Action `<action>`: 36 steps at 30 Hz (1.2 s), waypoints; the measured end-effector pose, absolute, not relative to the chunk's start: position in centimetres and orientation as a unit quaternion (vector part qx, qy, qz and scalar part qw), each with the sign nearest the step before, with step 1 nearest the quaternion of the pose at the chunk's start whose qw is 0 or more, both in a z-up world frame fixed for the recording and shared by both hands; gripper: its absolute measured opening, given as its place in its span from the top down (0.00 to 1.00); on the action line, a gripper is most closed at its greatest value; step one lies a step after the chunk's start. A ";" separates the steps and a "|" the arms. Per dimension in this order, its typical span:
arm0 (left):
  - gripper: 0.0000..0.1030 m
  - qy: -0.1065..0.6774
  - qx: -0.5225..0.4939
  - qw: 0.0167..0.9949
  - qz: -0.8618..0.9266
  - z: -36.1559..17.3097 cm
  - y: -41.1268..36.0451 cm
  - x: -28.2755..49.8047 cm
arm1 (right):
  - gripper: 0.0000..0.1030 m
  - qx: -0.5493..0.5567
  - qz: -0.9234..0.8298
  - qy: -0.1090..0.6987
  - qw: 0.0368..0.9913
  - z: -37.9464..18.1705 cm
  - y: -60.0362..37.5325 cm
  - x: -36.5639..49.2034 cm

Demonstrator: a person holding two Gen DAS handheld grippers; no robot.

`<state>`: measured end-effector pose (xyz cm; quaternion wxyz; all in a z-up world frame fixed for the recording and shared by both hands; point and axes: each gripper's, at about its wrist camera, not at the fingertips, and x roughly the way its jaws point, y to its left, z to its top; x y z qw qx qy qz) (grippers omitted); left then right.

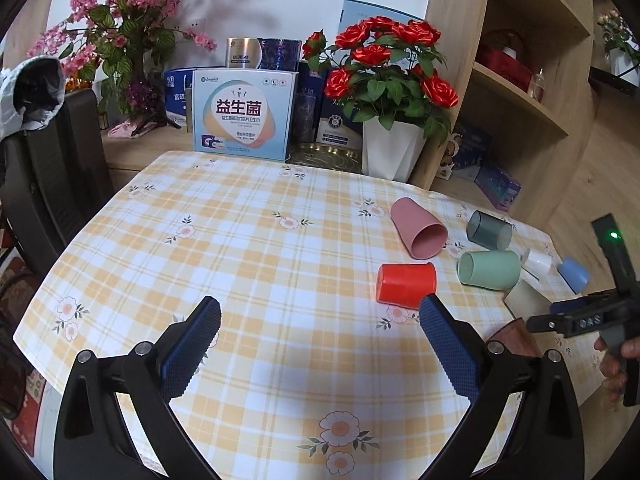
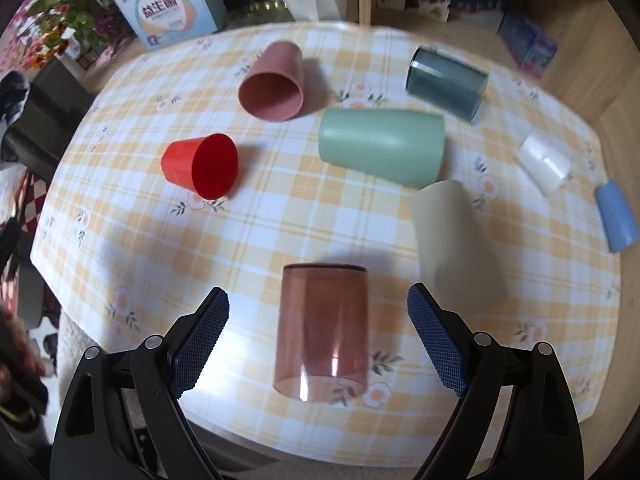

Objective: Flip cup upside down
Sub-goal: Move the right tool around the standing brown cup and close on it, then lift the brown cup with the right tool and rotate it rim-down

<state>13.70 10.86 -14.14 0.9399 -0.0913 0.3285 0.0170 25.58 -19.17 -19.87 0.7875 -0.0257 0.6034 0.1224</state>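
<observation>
The translucent brown cup [image 2: 322, 330] lies on its side on the bench [image 2: 132, 240], right in front of my right gripper [image 2: 318, 312], its mouth toward me and its dark base pointing away. My right fingers [image 2: 200, 340] are spread wide on either side of it, touching nothing. Just beside it on the right lies a beige cup [image 2: 456, 240], also on its side. Farther out, a green cup [image 2: 384, 146] lies across the middle with a red cup [image 2: 202, 166] well off to its left, mouth turned toward me. Behind those are a pink cup [image 2: 274, 82] and a dark teal cup [image 2: 446, 80]. Near the bench's right edge lie a white cup [image 2: 544, 162] and a blue cup [image 2: 616, 216].

My left gripper [image 1: 320, 312] hovers over bare checked cloth, its fingers [image 1: 192, 344] spread apart and holding nothing; the red cup sits just beyond the right fingertip. At the back stand a pot of red roses [image 1: 392, 80] and a pale blue box [image 1: 242, 116].
</observation>
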 end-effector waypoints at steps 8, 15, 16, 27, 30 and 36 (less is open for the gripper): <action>0.06 0.358 -0.116 0.926 0.019 -15.9 11.7 13.8 | 0.16 -0.014 0.102 0.644 0.758 -23.2 -18.2 27.3; 0.06 0.369 -0.124 0.921 0.014 -16.6 11.2 13.8 | 0.24 -0.020 0.086 0.663 0.743 -25.0 -17.9 28.4; 0.06 0.372 -0.124 0.920 0.011 -16.7 10.9 13.8 | 0.24 -0.019 0.085 0.667 0.740 -25.3 -18.0 28.5; 0.06 0.399 -0.127 0.908 -0.005 -18.1 9.5 13.8 | 0.38 -0.003 0.086 0.680 0.728 -26.8 -18.9 28.5; 0.06 0.401 -0.128 0.907 -0.005 -18.2 9.4 13.8 | 0.39 -0.005 0.088 0.678 0.730 -27.1 -18.6 28.4; 0.06 0.409 -0.133 0.903 -0.003 -18.6 9.4 13.9 | 0.39 -0.002 0.089 0.675 0.732 -27.2 -18.6 27.8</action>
